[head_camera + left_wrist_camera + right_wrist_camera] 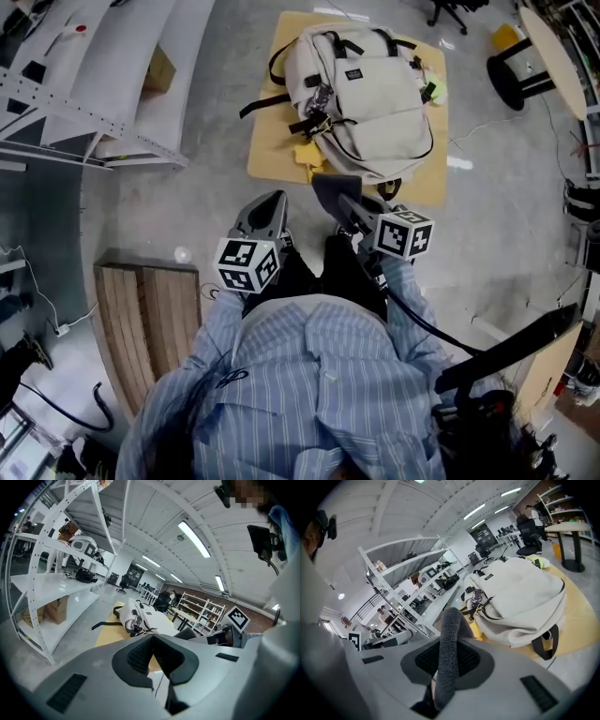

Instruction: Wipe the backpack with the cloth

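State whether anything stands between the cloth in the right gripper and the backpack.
Nothing visible does: the right gripper holds the grey cloth pointed at the backpack, with only open space between them.

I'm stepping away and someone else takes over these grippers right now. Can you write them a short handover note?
Left gripper: jaws together, nothing between them.
Right gripper: shut on the grey cloth, which sticks out past the jaws.
Backpack: lies on the tan mat on the floor, ahead of both grippers. Neither gripper touches it.
Done: the cloth is in hand.
Left: bring the cloth onto the backpack and wipe it. The cloth is not yet on the fabric.
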Motion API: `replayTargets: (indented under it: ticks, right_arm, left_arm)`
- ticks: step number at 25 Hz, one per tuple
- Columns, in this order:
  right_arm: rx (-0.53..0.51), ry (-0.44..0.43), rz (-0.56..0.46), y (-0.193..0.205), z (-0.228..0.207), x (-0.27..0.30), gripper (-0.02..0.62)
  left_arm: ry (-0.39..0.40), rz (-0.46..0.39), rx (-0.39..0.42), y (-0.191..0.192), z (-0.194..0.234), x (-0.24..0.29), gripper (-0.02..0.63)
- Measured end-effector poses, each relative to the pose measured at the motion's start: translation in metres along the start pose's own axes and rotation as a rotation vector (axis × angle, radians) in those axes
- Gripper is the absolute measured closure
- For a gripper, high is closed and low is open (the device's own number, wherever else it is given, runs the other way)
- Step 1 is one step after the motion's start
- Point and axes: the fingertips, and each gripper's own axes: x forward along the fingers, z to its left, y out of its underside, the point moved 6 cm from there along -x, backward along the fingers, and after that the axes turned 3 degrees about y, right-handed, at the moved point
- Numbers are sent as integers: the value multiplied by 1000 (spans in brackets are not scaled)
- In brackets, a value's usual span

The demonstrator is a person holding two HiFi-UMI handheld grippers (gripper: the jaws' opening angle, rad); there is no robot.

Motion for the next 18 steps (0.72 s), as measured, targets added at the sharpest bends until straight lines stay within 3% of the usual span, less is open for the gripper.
replayTargets:
  ticks: [10, 18]
  right_arm:
    - [-84, -100, 110, -22, -38, 3, 541]
    - [-120, -126, 183, -41, -110, -16, 541]
  left_arm:
    - [-105, -48, -30, -11, -36, 46, 601]
    - [-190, -73, -32, -13, -76, 99, 601]
